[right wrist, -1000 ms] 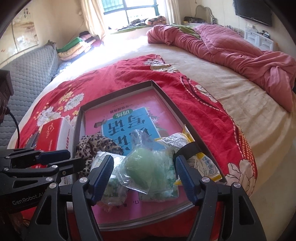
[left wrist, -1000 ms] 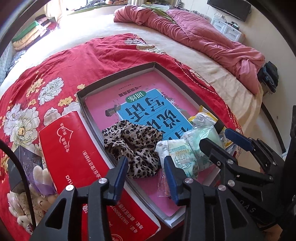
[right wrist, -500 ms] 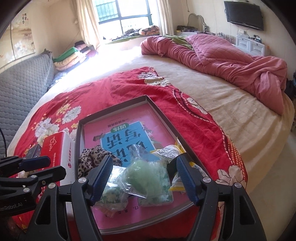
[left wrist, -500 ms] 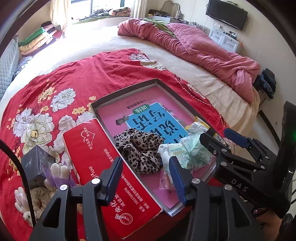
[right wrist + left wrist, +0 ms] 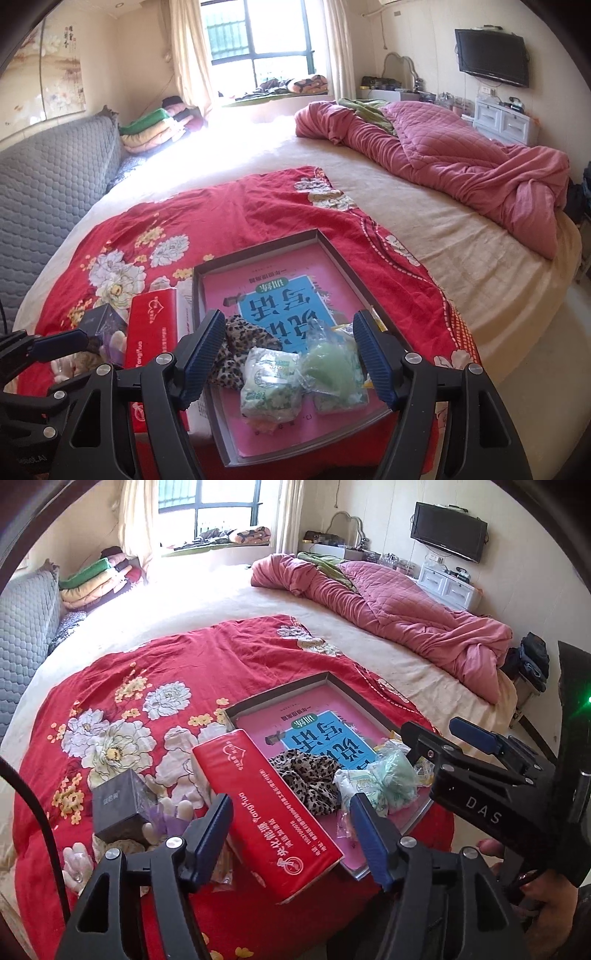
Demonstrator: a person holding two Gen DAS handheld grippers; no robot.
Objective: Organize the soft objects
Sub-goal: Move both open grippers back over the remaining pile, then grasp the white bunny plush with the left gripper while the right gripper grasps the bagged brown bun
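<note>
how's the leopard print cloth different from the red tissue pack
The leopard print cloth is crumpled, brown-spotted and lies inside the tray; the red tissue pack is a smooth printed block lying outside it, along its left edge. The pack looks clearly longer. Neither is held: both grippers are open.

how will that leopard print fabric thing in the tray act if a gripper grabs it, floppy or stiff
The leopard print fabric lies bunched in soft folds on the tray, so it will probably be floppy and droop from the fingers. It looks thin, so likely light. It touches the green packet, which might get dragged along.
</note>
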